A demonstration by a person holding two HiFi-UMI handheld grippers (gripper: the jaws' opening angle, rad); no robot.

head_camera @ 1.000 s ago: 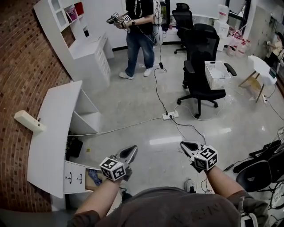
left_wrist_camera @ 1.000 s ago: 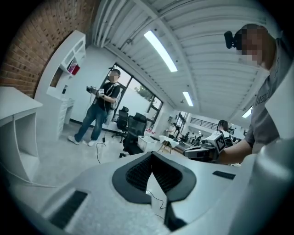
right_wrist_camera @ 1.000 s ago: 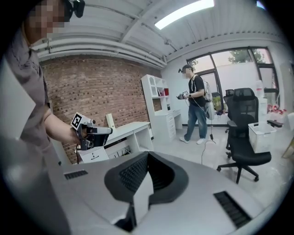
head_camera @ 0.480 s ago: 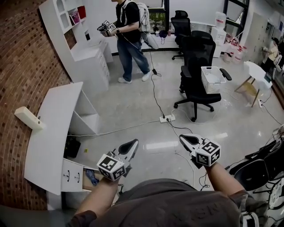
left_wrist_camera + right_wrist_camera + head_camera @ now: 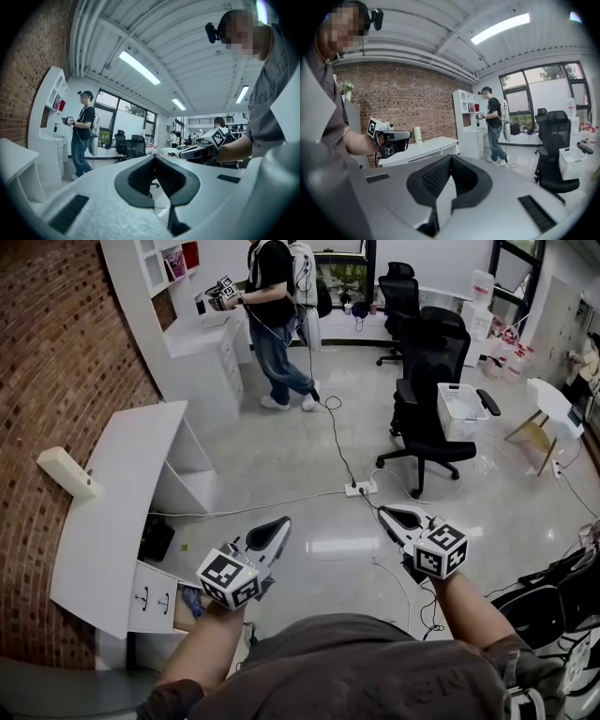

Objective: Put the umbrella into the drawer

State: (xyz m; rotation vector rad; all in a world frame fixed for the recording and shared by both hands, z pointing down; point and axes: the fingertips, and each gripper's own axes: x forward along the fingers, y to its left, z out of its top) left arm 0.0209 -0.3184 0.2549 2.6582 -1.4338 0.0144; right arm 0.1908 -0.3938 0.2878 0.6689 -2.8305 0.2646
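Hanging empty with jaws pressed together out from the long white desk (image 5: 112, 512), the left gripper (image 5: 274, 531) and right gripper (image 5: 388, 516) suggest the job is nearly done: a small blue bundle, probably the umbrella (image 5: 192, 601), lies in that desk's pulled-out white drawer (image 5: 150, 599), which may only need closing.

The wall (image 5: 56, 352) is rough, matt red brick. The floor (image 5: 272, 456) is smooth and glossy and mirrors the ceiling lights. The counter (image 5: 112, 512) is smooth white board with a matt finish. The left tongs (image 5: 154, 158) and right tongs (image 5: 450, 157) have pale, finely grained matt plastic shells and black ribbed pads. The basket (image 5: 459, 409) looks like white plastic.
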